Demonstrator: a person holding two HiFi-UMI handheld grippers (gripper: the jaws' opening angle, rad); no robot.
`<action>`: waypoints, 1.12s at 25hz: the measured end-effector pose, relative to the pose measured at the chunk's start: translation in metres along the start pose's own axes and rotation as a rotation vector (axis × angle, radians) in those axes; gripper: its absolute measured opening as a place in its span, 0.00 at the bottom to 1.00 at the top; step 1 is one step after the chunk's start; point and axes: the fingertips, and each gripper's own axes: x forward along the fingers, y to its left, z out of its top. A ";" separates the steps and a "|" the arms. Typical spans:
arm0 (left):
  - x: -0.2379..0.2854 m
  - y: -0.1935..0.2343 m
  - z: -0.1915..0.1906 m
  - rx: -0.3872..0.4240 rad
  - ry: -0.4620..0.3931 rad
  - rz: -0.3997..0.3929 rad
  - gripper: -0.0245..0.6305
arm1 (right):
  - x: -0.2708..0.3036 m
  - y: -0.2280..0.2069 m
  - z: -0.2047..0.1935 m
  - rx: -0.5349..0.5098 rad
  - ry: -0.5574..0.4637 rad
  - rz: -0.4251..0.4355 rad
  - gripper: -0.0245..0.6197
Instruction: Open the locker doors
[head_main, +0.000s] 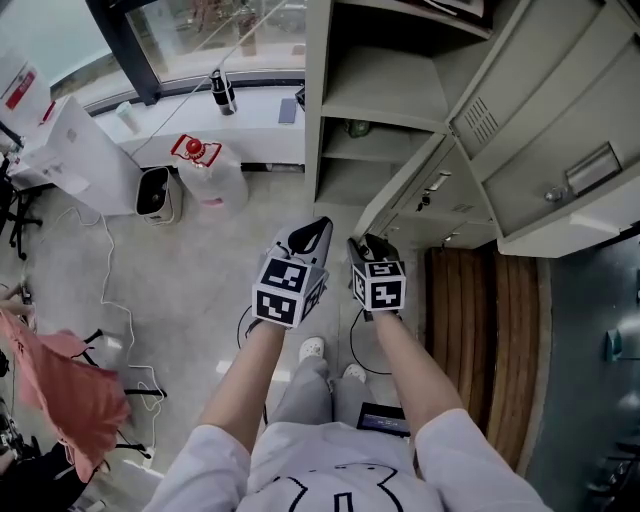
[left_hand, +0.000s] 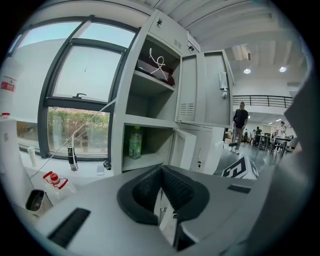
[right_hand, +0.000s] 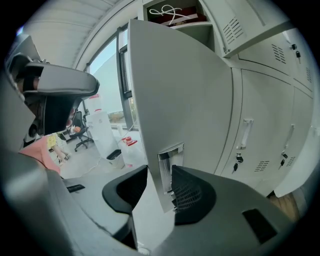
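The right gripper (right_hand: 160, 172) was clamped on the free edge of a locker door (right_hand: 180, 85), right at its metal handle (right_hand: 169, 159). The door stood tall and upright, swung out from the locker (head_main: 318, 100) — its thin edge pointed back at the person. The left gripper (left_hand: 161, 169) hung just beside the right one, tips together, gripping nothing — another door higher up (head_main: 540, 130) stood wide open too.

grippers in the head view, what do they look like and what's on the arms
Left gripper and right gripper: grey bodies, black textured pads, each with a cube of black-and-white square markers. White short sleeves on both arms.
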 end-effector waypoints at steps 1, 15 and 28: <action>0.000 -0.004 0.000 0.003 0.002 -0.005 0.08 | -0.005 -0.002 -0.003 0.001 0.002 -0.002 0.26; 0.018 -0.074 -0.010 0.004 0.036 -0.074 0.08 | -0.078 -0.067 -0.044 0.043 0.047 -0.105 0.23; 0.046 -0.114 -0.012 -0.015 0.058 -0.101 0.08 | -0.123 -0.150 -0.062 0.107 0.073 -0.246 0.18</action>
